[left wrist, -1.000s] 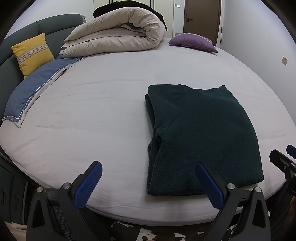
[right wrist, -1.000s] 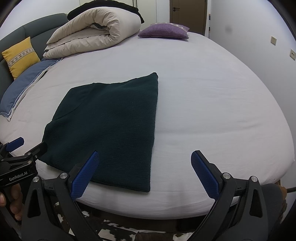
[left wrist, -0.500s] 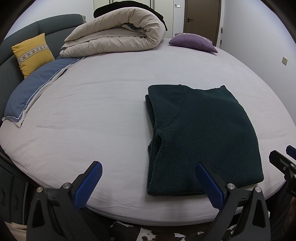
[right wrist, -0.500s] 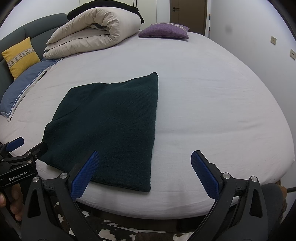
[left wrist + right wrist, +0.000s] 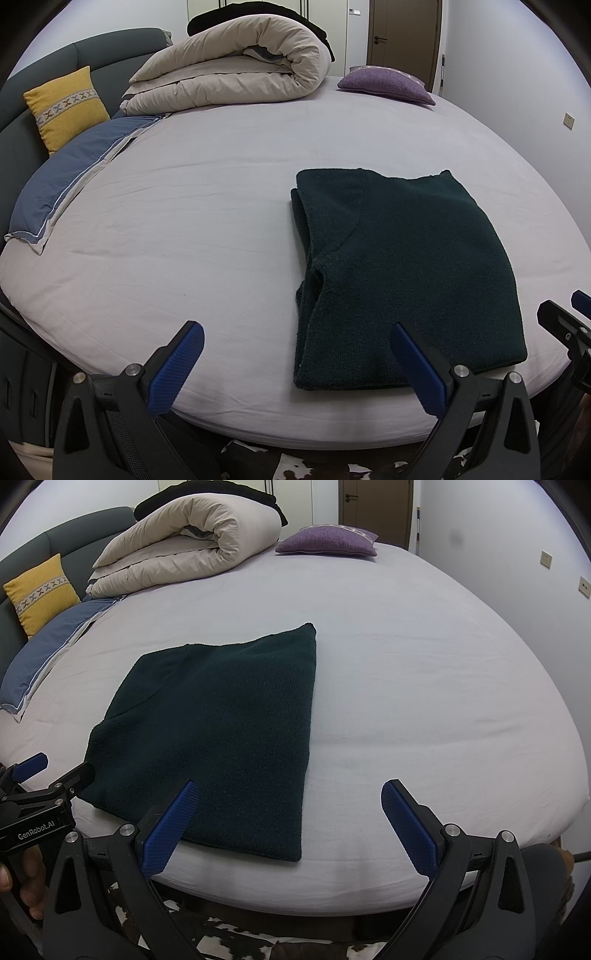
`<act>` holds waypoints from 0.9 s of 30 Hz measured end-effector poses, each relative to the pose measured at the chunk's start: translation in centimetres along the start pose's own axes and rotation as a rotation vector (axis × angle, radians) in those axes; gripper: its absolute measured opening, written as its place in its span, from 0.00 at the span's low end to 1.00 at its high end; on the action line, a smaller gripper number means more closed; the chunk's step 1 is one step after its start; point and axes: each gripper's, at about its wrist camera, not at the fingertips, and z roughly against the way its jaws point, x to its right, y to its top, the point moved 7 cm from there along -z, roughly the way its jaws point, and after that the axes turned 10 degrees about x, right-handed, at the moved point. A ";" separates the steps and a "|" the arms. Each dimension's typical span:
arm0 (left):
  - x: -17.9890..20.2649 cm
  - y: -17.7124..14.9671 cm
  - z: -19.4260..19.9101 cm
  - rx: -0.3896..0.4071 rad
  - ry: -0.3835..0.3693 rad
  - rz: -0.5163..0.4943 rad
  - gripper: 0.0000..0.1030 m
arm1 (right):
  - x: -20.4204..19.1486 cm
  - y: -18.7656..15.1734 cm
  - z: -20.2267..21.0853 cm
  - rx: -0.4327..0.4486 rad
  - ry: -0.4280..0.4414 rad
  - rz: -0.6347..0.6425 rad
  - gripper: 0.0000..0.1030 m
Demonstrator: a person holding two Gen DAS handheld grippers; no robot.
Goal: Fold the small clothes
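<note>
Lying flat near the front edge of the pale round bed, folded dark-green knit sweater. Left gripper & right gripper both wide open, empty, just short of the bed.

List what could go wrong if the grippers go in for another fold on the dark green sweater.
1. The sweater lies close to the near edge of the bed; a pull toward the person might drag it off.
2. Stacked layers show along its left edge; pinching only the top one could undo the fold.
3. Both the left gripper and right gripper hang open off the bed edge, so a low approach may snag the sheet.
</note>
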 end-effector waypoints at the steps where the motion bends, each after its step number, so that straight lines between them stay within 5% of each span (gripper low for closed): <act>1: 0.0 0.0 0.0 0.000 0.000 0.000 1.00 | 0.0 0.0 0.0 0.000 0.000 0.000 0.98; 27: -0.2 -0.3 0.2 -0.002 0.005 0.000 1.00 | -0.2 -0.2 0.1 -0.005 0.003 -0.004 0.98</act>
